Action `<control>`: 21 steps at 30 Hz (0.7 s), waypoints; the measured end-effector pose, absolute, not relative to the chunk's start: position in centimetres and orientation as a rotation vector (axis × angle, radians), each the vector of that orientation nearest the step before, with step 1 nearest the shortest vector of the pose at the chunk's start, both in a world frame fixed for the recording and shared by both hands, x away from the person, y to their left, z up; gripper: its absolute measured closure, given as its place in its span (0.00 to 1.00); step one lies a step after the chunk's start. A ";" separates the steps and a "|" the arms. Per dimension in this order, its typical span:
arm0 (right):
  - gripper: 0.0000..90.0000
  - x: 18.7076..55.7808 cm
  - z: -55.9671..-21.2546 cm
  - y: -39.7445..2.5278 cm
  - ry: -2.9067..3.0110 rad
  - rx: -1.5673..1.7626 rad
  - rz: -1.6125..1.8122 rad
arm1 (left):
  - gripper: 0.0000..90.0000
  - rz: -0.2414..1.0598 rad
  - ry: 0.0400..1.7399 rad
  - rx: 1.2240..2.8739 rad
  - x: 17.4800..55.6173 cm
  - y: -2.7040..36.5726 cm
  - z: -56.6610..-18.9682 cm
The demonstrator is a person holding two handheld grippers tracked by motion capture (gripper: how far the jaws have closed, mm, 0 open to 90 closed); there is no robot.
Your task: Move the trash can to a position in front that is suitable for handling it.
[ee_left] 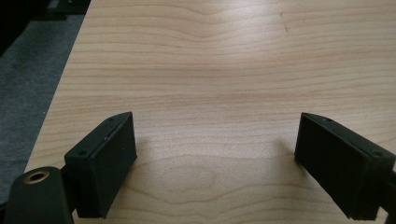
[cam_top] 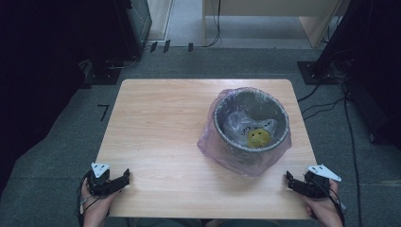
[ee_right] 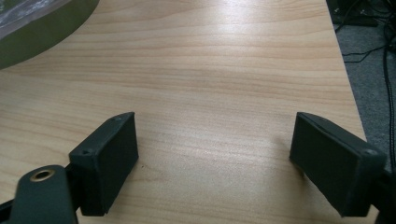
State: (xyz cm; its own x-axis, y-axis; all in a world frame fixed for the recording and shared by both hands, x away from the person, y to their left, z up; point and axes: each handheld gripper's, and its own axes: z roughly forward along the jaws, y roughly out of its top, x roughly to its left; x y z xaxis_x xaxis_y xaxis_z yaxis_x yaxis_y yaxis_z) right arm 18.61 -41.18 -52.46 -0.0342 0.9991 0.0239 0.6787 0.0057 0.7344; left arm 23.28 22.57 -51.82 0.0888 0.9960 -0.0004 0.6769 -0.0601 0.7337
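Observation:
A round grey bin (cam_top: 249,124) lined with a clear purple-tinted bag stands on the right half of the wooden table (cam_top: 161,127). A yellow crumpled item (cam_top: 258,137) lies at its bottom. My left gripper (cam_top: 124,178) rests at the table's front left corner, open, with bare wood between its jaws (ee_left: 215,149). At the front right corner my right gripper (cam_top: 289,179) is open too, nothing between its jaws (ee_right: 215,149). The bin's edge (ee_right: 42,28) shows at the top left of the right gripper view.
Grey carpet (cam_top: 56,156) surrounds the table. Cables (cam_top: 331,104) run across the floor to the right, and dark equipment stands (cam_top: 326,61) sit at the back right. A light wooden furniture leg (cam_top: 205,23) stands beyond the table.

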 end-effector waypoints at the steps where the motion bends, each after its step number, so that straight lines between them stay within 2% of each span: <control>1: 0.17 18.6 -52.4 -41.2 1.774 1.721 0.797 | 0.13 0.720 1.648 1.796 23.3 22.5 -51.8; 2: 0.21 18.6 -52.4 -41.3 1.770 1.727 0.795 | 0.13 0.720 1.650 1.798 23.4 22.5 -51.8; 3: 0.32 18.5 -52.3 -41.4 1.747 1.728 0.788 | 0.13 0.722 1.651 1.797 23.4 22.5 -51.8; 4: 0.32 18.5 -52.3 -41.4 1.747 1.728 0.788 | 0.13 0.722 1.651 1.797 23.4 22.5 -51.8; 5: 0.45 18.6 -52.2 -41.6 1.677 1.739 0.787 | 0.13 0.722 1.654 1.796 23.5 22.4 -51.8; 9: 0.62 19.4 -50.9 -42.1 1.628 1.677 0.916 | 0.13 0.721 1.653 1.795 23.5 22.4 -51.8; 12: 0.63 20.6 -49.3 -42.0 1.584 1.590 0.939 | 0.13 0.720 1.653 1.795 23.6 22.3 -51.8; 17: 0.67 23.2 -47.1 -42.1 1.498 1.638 0.983 | 0.13 0.721 1.653 1.795 23.6 22.3 -51.8; 20: 0.66 26.5 -45.6 -41.3 1.475 1.653 0.984 | 0.13 0.720 1.653 1.796 23.6 22.3 -51.8; 21: 0.66 26.5 -45.6 -41.3 1.475 1.653 0.984 | 0.13 0.720 1.653 1.796 23.6 22.3 -51.8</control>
State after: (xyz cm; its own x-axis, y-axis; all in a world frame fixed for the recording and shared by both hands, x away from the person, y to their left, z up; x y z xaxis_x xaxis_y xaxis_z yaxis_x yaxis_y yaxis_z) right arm 26.50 -41.34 -45.64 0.0620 0.9944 0.0854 0.4609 -0.1044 0.8813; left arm 23.60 22.32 -51.81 0.0831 0.9965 0.0000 0.6787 -0.0566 0.7322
